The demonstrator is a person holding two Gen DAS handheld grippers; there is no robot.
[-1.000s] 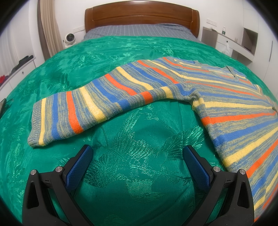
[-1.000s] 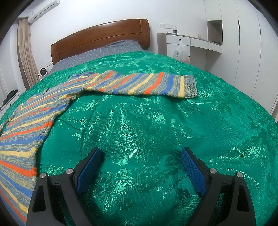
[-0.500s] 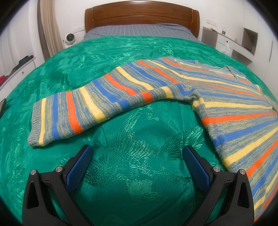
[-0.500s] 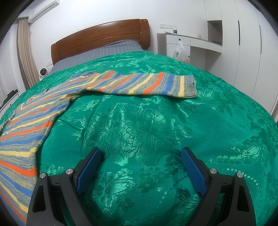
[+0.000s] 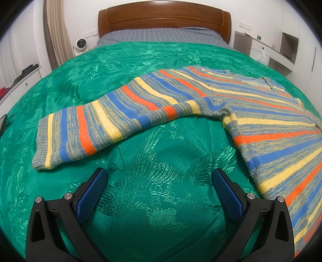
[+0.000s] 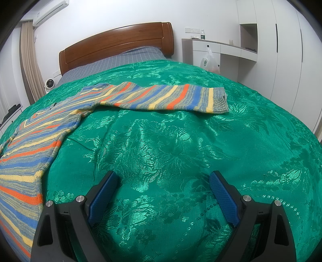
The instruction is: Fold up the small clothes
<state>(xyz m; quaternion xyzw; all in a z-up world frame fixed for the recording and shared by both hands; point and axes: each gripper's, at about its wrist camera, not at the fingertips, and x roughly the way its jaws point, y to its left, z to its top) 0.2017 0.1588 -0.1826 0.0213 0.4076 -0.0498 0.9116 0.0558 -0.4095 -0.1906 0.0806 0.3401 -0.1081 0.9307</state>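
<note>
Green brocade bedspread (image 5: 153, 201) fills both views; your left gripper (image 5: 159, 193) and right gripper (image 6: 163, 193) hover with jaws released and empty, the striped sweater (image 5: 261, 125) flat beyond them. Pinch each cuff squarely.

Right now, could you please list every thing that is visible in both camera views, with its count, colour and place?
striped knitted sweater: one; blue, orange, yellow, grey; spread flat on the bed cover, both sleeves out.
shiny green patterned bed cover: one; green; over most of the bed.
grey checked sheet: one; grey; at the head end.
brown wooden headboard: one; brown; against the wall.
small white round fan: one; white; left of the bed.
plastic bag: one; pale; hanging on the white cabinet.
left claw: one; black, blue pads; open, empty.
right claw: one; same colours; open, empty.
</note>
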